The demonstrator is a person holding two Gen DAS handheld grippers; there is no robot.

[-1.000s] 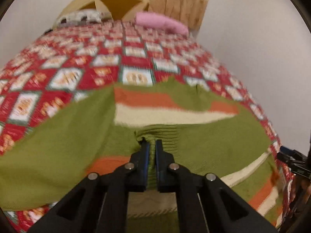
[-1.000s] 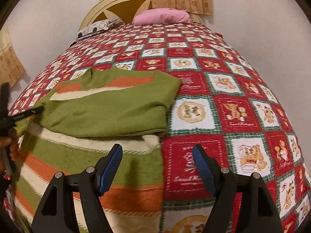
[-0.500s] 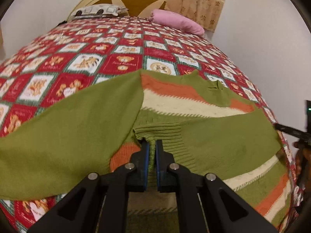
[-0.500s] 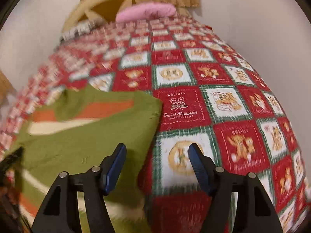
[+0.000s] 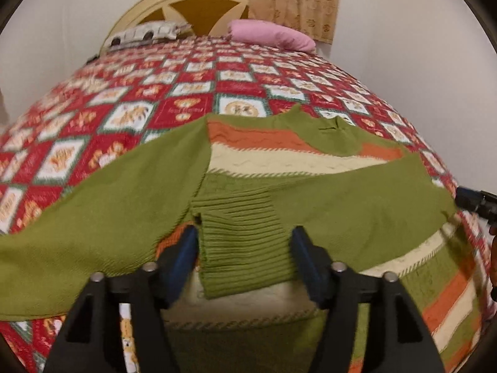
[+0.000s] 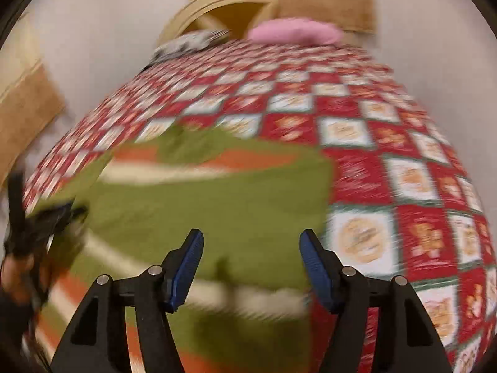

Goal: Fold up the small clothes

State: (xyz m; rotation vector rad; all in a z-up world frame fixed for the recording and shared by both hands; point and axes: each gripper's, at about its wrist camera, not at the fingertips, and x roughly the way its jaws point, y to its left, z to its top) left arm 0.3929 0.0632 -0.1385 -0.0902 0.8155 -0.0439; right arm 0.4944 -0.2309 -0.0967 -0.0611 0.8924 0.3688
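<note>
A green sweater (image 5: 102, 217) with orange and cream stripes lies flat on the bed. Its right sleeve (image 5: 357, 205) is folded across the chest, and the ribbed cuff (image 5: 239, 211) rests between the fingers of my left gripper (image 5: 243, 236). Those jaws are opening and the pads stand clear of the cuff on both sides. The left sleeve stretches out to the left. In the blurred right wrist view, my right gripper (image 6: 251, 239) hovers open over the sweater's (image 6: 202, 205) folded right edge, with nothing pinched.
A red, white and green patchwork quilt (image 5: 186, 93) covers the bed. A pink pillow (image 5: 270, 34) and a patterned pillow (image 5: 146, 32) lie by the headboard (image 5: 186, 3). White walls flank the bed. Bare quilt (image 6: 403, 171) lies right of the sweater.
My left gripper was shut on the sleeve cuff and has now let it go, jaws spread wide. My right gripper has swung left over the sweater's folded edge.
</note>
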